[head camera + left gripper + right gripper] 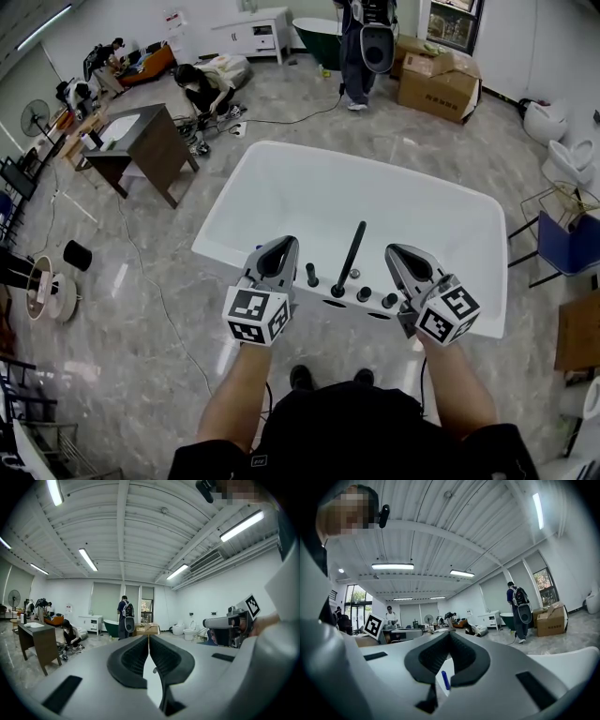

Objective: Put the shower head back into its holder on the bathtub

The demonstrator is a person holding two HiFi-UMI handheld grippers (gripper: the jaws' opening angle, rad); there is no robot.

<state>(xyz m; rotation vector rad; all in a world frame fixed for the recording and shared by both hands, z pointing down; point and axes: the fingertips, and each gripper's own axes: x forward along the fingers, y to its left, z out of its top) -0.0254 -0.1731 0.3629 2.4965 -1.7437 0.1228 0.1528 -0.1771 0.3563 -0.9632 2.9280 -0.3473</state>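
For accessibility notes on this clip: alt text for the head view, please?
A person seen from above holds the left gripper and right gripper, both shut and empty, at the near rim of a white bathtub, where a slim black shower head stands among black tap fittings. Other people and boxes fill the room beyond.

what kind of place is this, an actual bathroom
Probably a workshop or test hall, not a home bathroom: a freestanding bathtub on open floor, loose toilets at the side, and cardboard boxes.

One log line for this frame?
left hand-held gripper: shut, empty | right hand-held gripper: shut, empty | shower head: seated in holder on bathtub
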